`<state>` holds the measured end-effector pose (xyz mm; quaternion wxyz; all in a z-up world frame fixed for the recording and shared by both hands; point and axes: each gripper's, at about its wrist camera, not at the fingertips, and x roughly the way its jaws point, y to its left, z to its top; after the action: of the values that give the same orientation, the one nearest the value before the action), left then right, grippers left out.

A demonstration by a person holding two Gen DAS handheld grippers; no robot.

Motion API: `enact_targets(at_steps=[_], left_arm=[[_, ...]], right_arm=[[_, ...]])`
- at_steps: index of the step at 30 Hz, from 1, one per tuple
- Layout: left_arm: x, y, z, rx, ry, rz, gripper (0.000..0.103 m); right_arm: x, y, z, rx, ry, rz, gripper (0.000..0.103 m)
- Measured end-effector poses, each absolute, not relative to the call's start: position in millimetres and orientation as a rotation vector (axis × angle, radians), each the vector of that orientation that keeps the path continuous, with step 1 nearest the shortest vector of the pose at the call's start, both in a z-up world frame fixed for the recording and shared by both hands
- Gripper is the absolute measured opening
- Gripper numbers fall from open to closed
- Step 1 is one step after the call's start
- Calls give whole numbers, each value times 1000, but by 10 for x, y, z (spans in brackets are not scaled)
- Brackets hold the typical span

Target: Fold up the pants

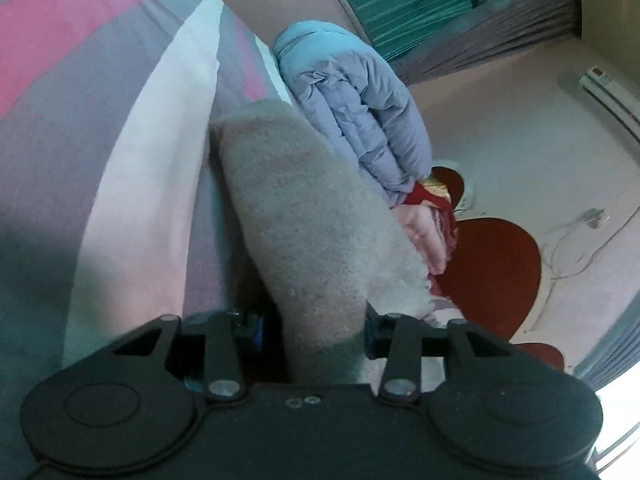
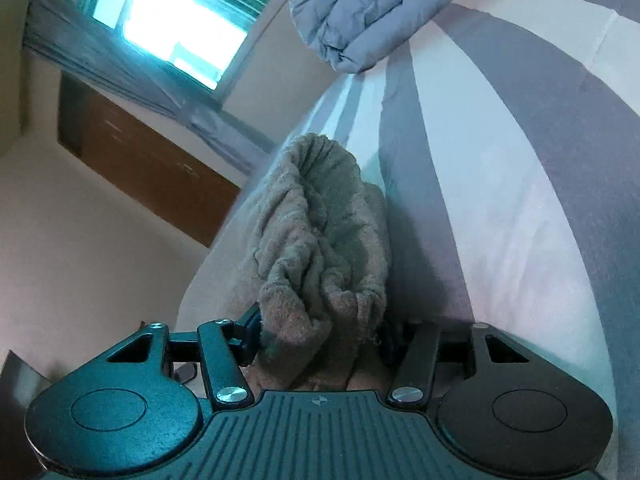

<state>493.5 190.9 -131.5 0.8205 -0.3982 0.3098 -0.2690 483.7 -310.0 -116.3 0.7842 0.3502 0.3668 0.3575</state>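
Note:
The grey fleece pants [image 1: 296, 208] stretch away from my left gripper [image 1: 312, 332] over the striped bed sheet [image 1: 140, 140]. The cloth fills the gap between that gripper's jaws, which are shut on it. In the right wrist view the pants [image 2: 320, 220] are bunched into thick folds, and my right gripper [image 2: 320, 332] is shut on the bundle, its jaws held fairly wide by the fabric. Beyond the grip, the cloth lies on the grey and white sheet [image 2: 500, 200]. The fingertips of both grippers are mostly hidden by the fabric.
A folded blue-grey quilt [image 1: 360, 108] lies on the bed past the pants, and shows as the quilt [image 2: 380, 12] at the top of the right view. Pink and red cloth [image 1: 424, 232] sits beside it. A window [image 2: 180, 28] and a wooden cabinet [image 2: 140, 160] are beyond the bed.

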Motion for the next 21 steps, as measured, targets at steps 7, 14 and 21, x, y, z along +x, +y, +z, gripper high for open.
enact_targets(at_steps=[7,14,21], left_arm=[[4901,1956,-1277,-969,736,-535,21],[4970,1992,-1127,-1032,779,-593,20],[4836,1926,-1330,-926,773,-497,28]], right_arm=[[4904,-3029,-1092,732,830,754,52],[4785,-3079,-408,763,774,805,50],[4848,-3153,-1066,818,903,664,61]])
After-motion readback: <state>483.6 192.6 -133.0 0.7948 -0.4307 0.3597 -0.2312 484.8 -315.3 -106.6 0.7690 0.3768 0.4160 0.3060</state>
